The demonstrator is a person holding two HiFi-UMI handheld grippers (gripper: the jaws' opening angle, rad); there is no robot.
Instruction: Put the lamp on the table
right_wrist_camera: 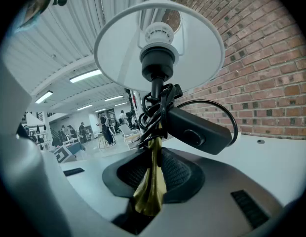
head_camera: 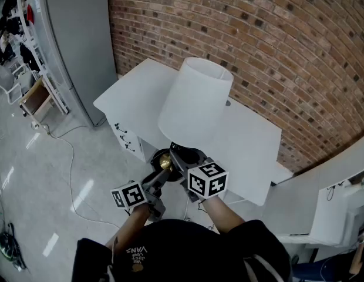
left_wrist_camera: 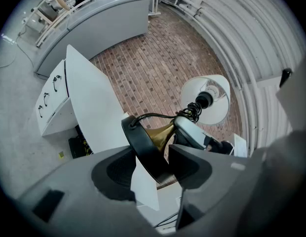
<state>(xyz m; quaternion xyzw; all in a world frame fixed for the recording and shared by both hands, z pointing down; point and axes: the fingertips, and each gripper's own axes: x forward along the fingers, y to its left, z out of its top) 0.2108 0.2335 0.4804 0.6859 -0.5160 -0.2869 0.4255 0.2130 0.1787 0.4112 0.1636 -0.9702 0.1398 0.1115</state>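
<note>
The lamp has a white shade (head_camera: 194, 101), a brass stem (head_camera: 165, 163) and a round black base (left_wrist_camera: 143, 147). It hangs tilted in the air over the near edge of the white table (head_camera: 135, 90). My left gripper (head_camera: 160, 178) is shut across the black base, whose edge sits between the jaws in the left gripper view. My right gripper (head_camera: 181, 157) is shut on the brass stem (right_wrist_camera: 152, 186), just below the coiled black cord and its switch (right_wrist_camera: 197, 130). The shade (right_wrist_camera: 160, 48) and bulb socket rise above the right jaws. The table (right_wrist_camera: 271, 152) lies behind them.
A brick wall (head_camera: 276, 40) runs behind the table. A tall grey cabinet (head_camera: 76, 40) stands at the left. White drawers (head_camera: 126, 137) sit under the table's left end. A cable (head_camera: 70, 163) trails over the shiny floor. A second white counter (head_camera: 334, 181) is at the right.
</note>
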